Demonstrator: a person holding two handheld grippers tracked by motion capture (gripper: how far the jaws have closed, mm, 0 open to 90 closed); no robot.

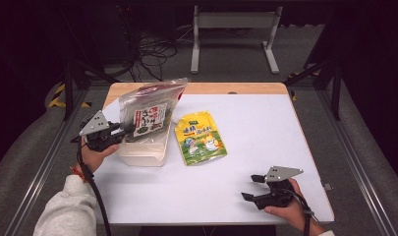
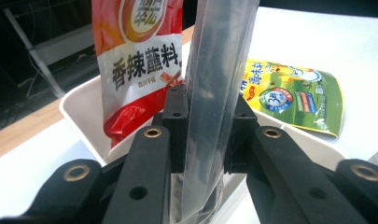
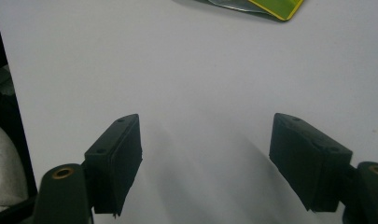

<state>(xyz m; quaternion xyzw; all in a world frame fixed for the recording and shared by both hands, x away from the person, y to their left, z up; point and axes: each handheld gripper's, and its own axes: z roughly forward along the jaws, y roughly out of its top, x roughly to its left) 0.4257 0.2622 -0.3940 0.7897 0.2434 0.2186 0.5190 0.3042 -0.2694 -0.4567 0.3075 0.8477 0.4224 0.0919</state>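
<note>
**Colours on the table**

The table [image 1: 265, 137] has a white top with a light wood strip along its far edge. The tub [image 1: 142, 153] is translucent white. The clear bag [image 1: 150, 110] is see-through plastic with a red zip band at the top; inside it a packet shows a white label with red characters and dark green around it. In the left gripper view a red pouch [image 2: 140, 60] has a white band with brown characters and an orange-ringed emblem. The yellow pouch [image 1: 200, 137] fades to green at the bottom, with cartoon figures and a blue round badge. The left gripper [image 2: 205, 135] and right gripper [image 3: 205, 158] have black jaws with brass-coloured rivets and grey top plates. The sleeve [image 1: 71, 209] is pale grey.
</note>
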